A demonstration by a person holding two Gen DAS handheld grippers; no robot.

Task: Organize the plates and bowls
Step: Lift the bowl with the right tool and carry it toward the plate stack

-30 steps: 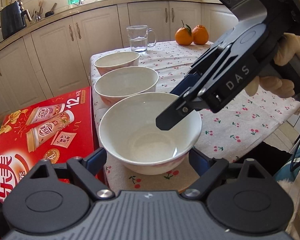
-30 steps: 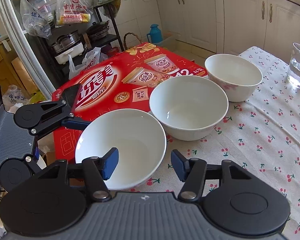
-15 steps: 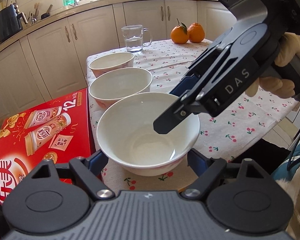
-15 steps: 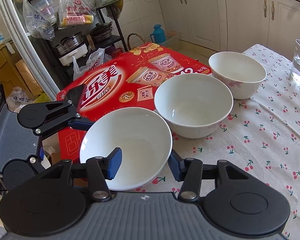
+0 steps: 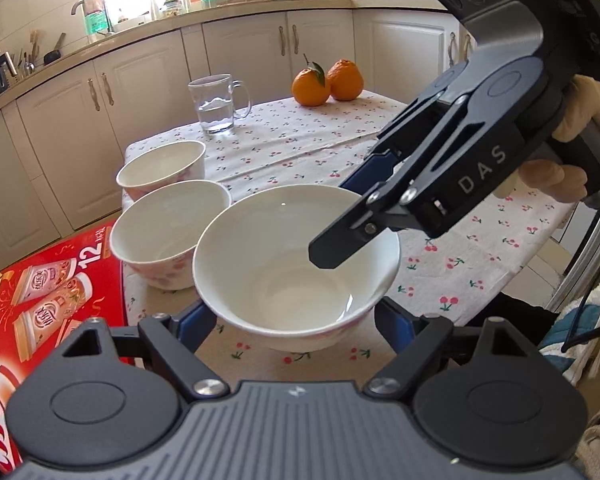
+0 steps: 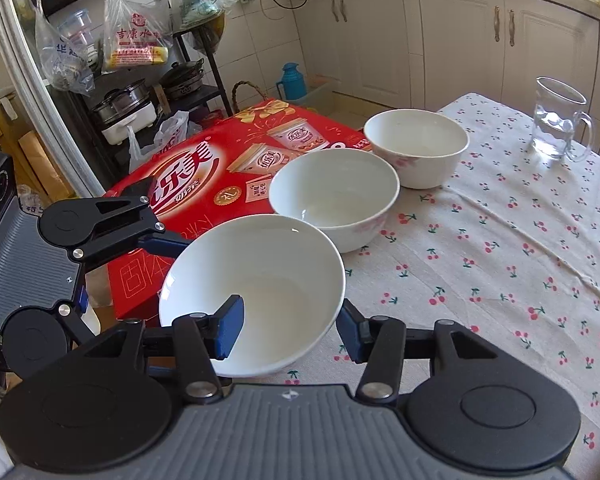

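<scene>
Straddling the nearest bowl (image 6: pixel 256 288) at the table (image 6: pixel 500 264) edge, your right gripper (image 6: pixel 290 330) is open, one finger inside the rim, one outside. Your left gripper (image 5: pixel 296 326) gapes around its base, gripping nothing. Beyond stand the middle bowl (image 6: pixel 334 196) and far bowl (image 6: pixel 418 146), then a glass mug (image 6: pixel 560 120).

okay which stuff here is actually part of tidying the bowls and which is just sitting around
Part of the job: near bowl, middle bowl, far bowl, left gripper, right gripper.

Just lying about: glass mug, two oranges, red box.
</scene>
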